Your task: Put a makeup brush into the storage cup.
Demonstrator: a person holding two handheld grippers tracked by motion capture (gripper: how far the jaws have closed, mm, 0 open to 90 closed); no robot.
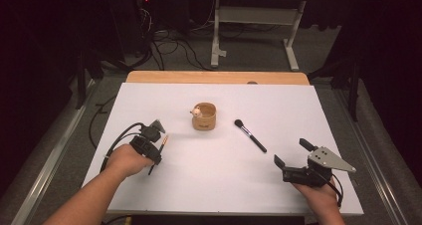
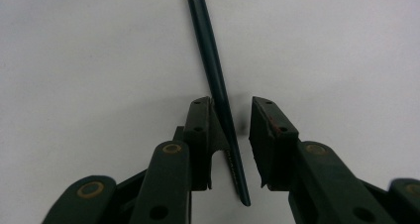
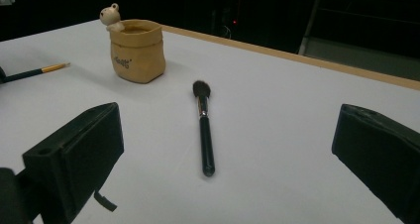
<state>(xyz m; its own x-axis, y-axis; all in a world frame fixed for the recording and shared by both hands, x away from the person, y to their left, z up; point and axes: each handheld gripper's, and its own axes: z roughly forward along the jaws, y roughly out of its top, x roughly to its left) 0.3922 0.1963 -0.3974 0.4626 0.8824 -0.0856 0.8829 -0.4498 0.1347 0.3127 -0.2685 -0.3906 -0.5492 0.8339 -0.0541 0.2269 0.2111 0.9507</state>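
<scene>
- The left claw [image 2: 232, 116] is straddling the dark handle of a thin brush [image 2: 218, 92] lying on the white surface [image 1: 209, 175]; the jaws are narrow, 1 pad touching, the other a sliver apart.
- The right claw [image 3: 225, 149] is waiting wide, facing the powder brush [image 3: 204, 130].
- The step looks like grasping; next, pinching fully, lifting, then probably carrying to the tan pot [image 1: 204, 116].
</scene>
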